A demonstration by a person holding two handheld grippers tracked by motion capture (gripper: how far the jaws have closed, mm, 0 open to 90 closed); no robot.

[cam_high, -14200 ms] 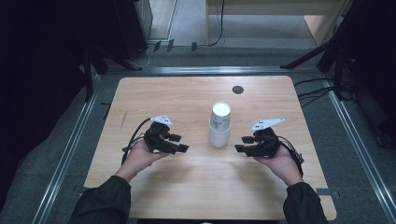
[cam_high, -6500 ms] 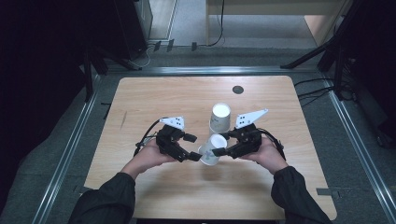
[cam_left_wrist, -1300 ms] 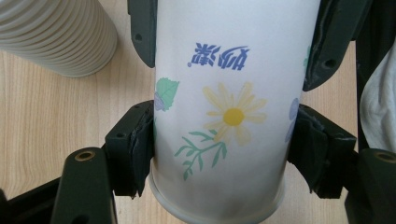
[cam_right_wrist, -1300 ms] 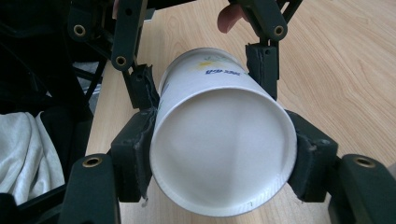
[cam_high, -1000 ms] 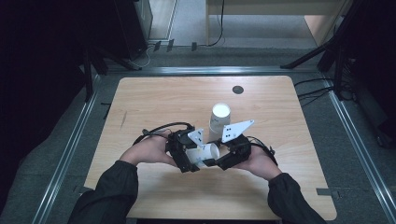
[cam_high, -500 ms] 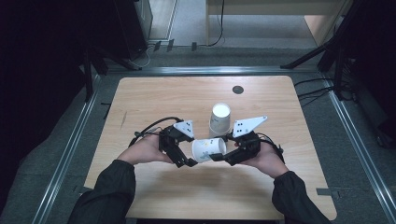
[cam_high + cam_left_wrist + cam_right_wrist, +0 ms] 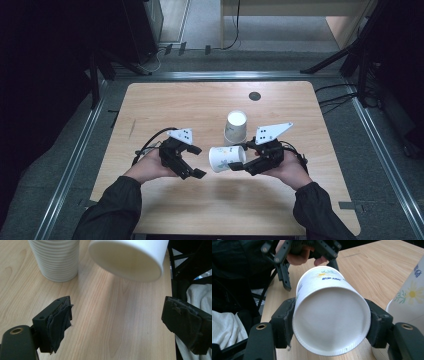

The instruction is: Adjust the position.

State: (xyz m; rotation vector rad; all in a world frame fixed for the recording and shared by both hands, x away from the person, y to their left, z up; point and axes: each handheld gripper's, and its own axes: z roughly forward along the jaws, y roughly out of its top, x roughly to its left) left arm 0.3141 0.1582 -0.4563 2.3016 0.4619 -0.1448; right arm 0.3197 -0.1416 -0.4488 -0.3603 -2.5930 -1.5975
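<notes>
The right gripper (image 7: 239, 164) clamps a single white paper cup with a small flower print (image 7: 226, 159) near its closed base, its two black jaws pressed against opposite sides of the wall, as the right gripper view shows plainly (image 7: 331, 320). The cup lies on its side in the air above the pale wooden table (image 7: 165, 107), its open mouth turned toward the person's left hand. That sideways hold seems chosen to present the rim to the other tool, so the cup can be taken or steadied from the open end.

The left gripper (image 7: 194, 161) sits just beside that mouth but apart from it. Its jaws have just been opening and now stand wide, with nothing between the pads (image 7: 59, 322); in the left gripper view the cup's rim (image 7: 126, 258) hangs ahead of and above them, clear of both. I judge this a release: the left tool has let go after helping to pull one cup free.

Behind the held cup, the tall stack of ribbed white paper cups (image 7: 235, 127) stands upright on the table, mouth up, near the right gripper. Whether the held cup touches the stack is hard to tell from above; they look close but probably apart.

The next move is likely to turn the cup upright and set it on bare wood beside the stack.
</notes>
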